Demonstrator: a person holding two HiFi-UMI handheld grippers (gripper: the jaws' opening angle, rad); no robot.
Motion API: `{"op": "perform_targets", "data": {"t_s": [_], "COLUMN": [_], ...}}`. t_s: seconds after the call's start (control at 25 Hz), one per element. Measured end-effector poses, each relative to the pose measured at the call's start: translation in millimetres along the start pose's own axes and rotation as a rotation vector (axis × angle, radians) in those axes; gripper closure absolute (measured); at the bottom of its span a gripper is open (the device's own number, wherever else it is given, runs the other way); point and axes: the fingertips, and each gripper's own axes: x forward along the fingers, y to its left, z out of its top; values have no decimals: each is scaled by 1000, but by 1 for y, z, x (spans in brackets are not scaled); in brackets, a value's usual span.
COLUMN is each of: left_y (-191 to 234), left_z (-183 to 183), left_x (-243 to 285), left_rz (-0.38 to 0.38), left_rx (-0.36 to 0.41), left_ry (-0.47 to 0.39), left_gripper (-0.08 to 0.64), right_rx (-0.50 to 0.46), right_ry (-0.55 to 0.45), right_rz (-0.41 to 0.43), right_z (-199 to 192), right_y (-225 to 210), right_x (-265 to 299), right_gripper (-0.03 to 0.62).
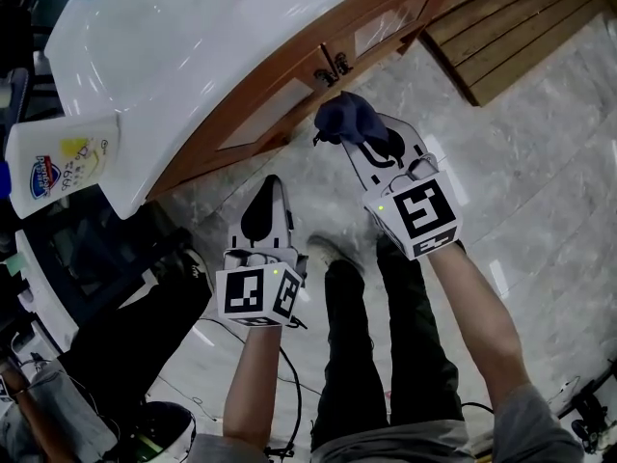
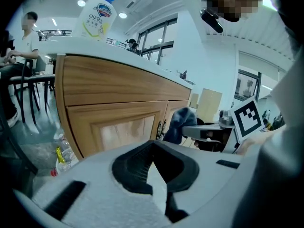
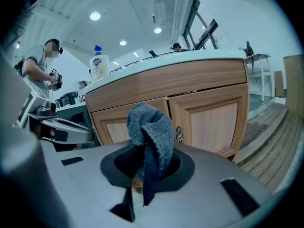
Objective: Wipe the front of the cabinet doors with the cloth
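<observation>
A dark blue cloth (image 1: 345, 116) is bunched between the jaws of my right gripper (image 1: 353, 135), which is shut on it. The cloth hangs just in front of the wooden cabinet doors (image 1: 289, 99), near the two metal handles (image 1: 330, 66) where the doors meet, and it is apart from the wood. In the right gripper view the cloth (image 3: 149, 127) stands up before the left door (image 3: 116, 125) and the right door (image 3: 213, 120). My left gripper (image 1: 270, 189) is lower and further left over the floor, shut and empty. From it I see the cloth (image 2: 183, 122) beside the left door (image 2: 121, 129).
A white countertop (image 1: 193, 56) with a sink overhangs the cabinet and carries a soap bottle (image 1: 58, 162) at its left end. A slatted wooden platform (image 1: 511, 27) lies to the right on the marble floor. The person's legs and a shoe (image 1: 328, 251) are below the grippers.
</observation>
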Motion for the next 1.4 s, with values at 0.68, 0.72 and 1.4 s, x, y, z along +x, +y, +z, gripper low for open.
{"op": "perform_targets", "data": {"t_s": [0.68, 0.72, 1.4], "left_y": [53, 57, 94], "left_z": [-24, -26, -47], "left_x": [-49, -52, -79], "left_rz": [85, 90, 118], "left_rx": [-62, -65, -113], "left_ry": [-21, -21, -12], "left_gripper": [552, 552, 552], "right_rx": [-108, -116, -205], "right_ry": [88, 93, 147], "right_rz": [177, 189, 243], "right_z": [-44, -47, -78], "right_y": [110, 117, 169], "right_x": [31, 35, 94], "right_gripper": [534, 534, 534]}}
